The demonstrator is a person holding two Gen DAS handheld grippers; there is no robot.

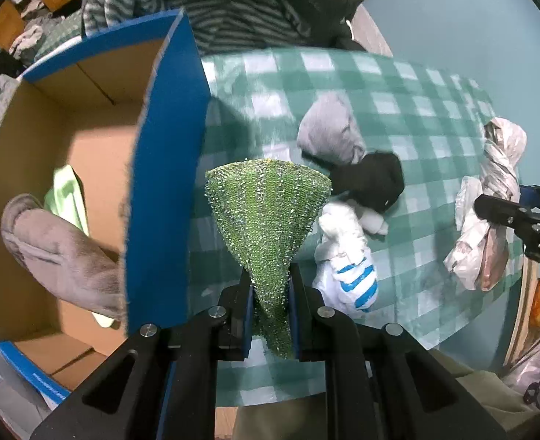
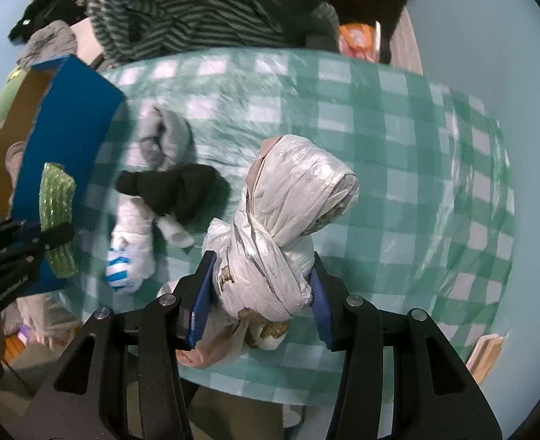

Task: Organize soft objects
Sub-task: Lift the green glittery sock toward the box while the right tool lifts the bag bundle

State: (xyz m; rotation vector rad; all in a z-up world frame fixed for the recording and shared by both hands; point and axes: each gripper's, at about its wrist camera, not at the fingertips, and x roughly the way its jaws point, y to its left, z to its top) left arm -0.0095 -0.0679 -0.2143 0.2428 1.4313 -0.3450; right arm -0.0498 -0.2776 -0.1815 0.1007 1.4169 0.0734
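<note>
Table [image 1: 398, 84], under a check cloth, carries an open box [image 1: 167, 168] at the left so soft things can be dropped in. A knotted bag [image 2: 270, 242] is clamped by the right gripper [image 2: 261, 289]. A green scrubber [image 1: 268, 220], raised beside the box, is pinched by the left gripper [image 1: 270, 286].

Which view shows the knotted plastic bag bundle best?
The right wrist view: the knotted plastic bag bundle fills the centre, held between the right gripper pads, knot and folds plain. The left wrist view shows it only small at the right edge, partly behind a gripper finger.
</note>
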